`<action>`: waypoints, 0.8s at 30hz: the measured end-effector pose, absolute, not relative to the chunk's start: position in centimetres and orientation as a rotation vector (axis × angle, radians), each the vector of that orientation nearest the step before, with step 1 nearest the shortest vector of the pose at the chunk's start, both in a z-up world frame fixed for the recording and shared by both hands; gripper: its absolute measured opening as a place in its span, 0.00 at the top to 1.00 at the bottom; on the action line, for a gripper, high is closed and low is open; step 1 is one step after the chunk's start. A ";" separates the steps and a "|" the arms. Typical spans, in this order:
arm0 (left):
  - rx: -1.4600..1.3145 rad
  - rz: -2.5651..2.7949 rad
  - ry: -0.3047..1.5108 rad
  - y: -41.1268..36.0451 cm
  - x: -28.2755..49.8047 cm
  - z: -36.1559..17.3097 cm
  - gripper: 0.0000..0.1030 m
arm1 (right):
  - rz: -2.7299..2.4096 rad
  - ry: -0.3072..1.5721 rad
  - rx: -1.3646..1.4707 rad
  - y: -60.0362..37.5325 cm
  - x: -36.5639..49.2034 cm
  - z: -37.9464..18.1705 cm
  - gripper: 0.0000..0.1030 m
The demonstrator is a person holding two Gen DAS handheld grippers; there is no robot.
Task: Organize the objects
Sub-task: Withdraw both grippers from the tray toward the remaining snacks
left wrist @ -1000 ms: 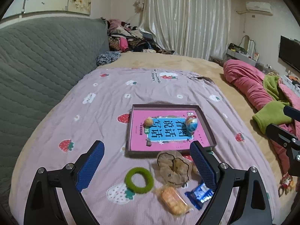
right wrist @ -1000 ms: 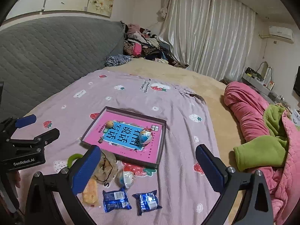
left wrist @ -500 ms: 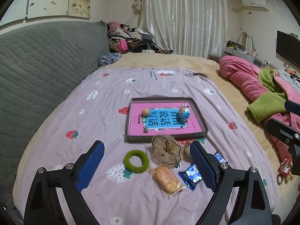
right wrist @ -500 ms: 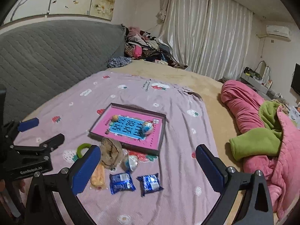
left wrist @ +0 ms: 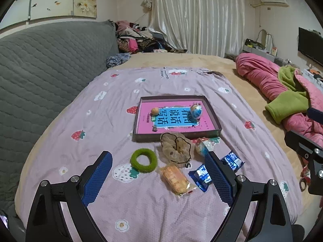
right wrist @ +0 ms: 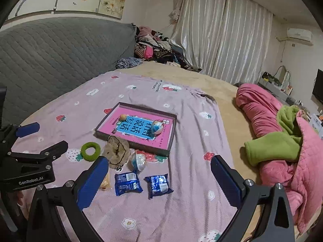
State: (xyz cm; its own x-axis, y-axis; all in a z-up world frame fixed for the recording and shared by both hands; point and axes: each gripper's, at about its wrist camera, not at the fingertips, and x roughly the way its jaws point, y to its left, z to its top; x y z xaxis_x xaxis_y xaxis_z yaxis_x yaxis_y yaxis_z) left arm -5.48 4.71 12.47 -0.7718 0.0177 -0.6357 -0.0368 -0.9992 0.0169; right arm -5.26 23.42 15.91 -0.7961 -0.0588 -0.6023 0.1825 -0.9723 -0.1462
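A shallow dark tray (left wrist: 141, 137) (right wrist: 170, 141) with a pink and blue book lies on the lilac sheet; a small orange ball (left wrist: 155, 111) and a blue toy egg (left wrist: 196, 110) rest in it. In front lie a green ring (left wrist: 143, 160) (right wrist: 90, 150), a beige scrunchie (left wrist: 177, 150) (right wrist: 117, 151), an orange snack pack (left wrist: 176, 179), a round blue-white pack (right wrist: 138, 161) and two blue packets (right wrist: 128, 183) (right wrist: 158, 185). My left gripper (left wrist: 157, 173) hangs open above the near items, holding nothing. My right gripper (right wrist: 159, 178) is open too, empty, over the blue packets.
A grey quilted headboard (left wrist: 44, 64) runs along the left. A pink quilt (right wrist: 262, 109) and green fleece (right wrist: 276, 147) are heaped on the right. Piled clothes (left wrist: 137, 40) sit at the bed's far end before the curtains. The sheet's near edge drops off below.
Both grippers have pulled back from the tray; the tray and items now look smaller and farther. Both stayed open. Nothing on the bed moved.
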 end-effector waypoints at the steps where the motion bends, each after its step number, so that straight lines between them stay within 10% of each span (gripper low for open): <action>1: -1.052 2.931 0.040 4.8 -5.4 12.3 0.10 | -2.846 0.304 0.944 23.4 -5.1 15.7 0.01; 24: -1.141 2.910 0.068 6.9 -6.1 8.3 0.10 | -2.866 0.316 1.051 26.3 -6.1 9.8 0.01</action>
State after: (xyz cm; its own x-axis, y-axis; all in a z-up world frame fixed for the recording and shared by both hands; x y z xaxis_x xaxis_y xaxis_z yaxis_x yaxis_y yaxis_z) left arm -6.11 6.86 8.28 -0.7335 -0.0022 -0.6797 -0.0297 -0.9989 0.0353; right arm -6.08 26.30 9.77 -0.7631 0.0021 -0.6462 0.1387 -0.9761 -0.1670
